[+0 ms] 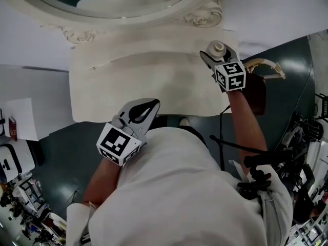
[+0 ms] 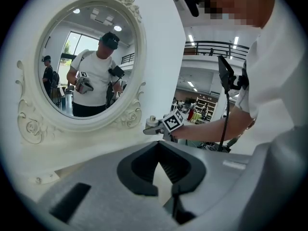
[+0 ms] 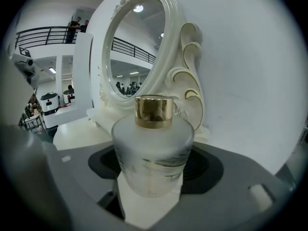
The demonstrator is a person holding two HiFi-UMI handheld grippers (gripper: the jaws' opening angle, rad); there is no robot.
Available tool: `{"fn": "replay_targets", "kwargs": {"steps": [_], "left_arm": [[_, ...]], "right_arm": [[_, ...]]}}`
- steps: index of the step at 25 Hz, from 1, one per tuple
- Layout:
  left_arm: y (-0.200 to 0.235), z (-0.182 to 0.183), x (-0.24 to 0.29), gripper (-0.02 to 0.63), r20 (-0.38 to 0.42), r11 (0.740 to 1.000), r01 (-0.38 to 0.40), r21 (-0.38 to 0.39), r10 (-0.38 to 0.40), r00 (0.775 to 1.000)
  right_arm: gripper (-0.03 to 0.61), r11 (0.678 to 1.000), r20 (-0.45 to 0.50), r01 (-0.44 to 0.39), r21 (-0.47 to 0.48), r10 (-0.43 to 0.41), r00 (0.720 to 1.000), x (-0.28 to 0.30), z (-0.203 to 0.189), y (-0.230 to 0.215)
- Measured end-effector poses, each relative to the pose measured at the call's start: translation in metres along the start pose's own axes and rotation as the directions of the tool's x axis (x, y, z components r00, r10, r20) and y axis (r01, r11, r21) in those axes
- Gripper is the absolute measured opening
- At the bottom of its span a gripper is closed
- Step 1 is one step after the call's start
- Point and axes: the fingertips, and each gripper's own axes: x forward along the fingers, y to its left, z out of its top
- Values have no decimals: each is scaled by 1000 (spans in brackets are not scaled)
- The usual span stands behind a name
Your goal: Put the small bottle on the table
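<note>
Cream dressing table point(image 1: 154, 81) fills the head view from centre to 12 o'clock. Its top is pale and its near edge is curved. Dark floor point(image 1: 61, 152) lies at 8 o'clock, below the table's near edge.

Oval mirror point(image 2: 91, 64) in a carved white frame stands at the back of the table. It sits at 10 o'clock in the left gripper view, and its glass reflects a person in a white shirt and dark cap.

The person's white shirt point(image 1: 184, 188) covers 5 to 7 o'clock in the head view.

Left gripper point(image 1: 154, 103) sits just left of centre, at about 9 o'clock, with its tips at the table's near edge. The jaws are closed tip to tip, with nothing between the dark pads.

Right gripper point(image 1: 219, 54) is at 1 o'clock, over the table's right end, near the scrolled foot of the mirror frame. Its jaws stand wide and are clamped on the small bottle point(image 3: 153, 150).

The bottle is frosted glass, round-shouldered and upright, dead centre in the right gripper view, with a pad against each flank. I can't tell whether its base touches the tabletop.

Gold cap point(image 3: 153, 111) is on the bottle's neck.
</note>
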Motion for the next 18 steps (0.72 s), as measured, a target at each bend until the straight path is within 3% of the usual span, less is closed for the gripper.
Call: {"fn": "replay_targets", "kwargs": {"steps": [18], "left_arm": [[62,1,-3,-2,-58,999,39,-9,-39,998]], "right_arm": [[334,985,-14,155,71,-154,988,75,-4,-42]]}}
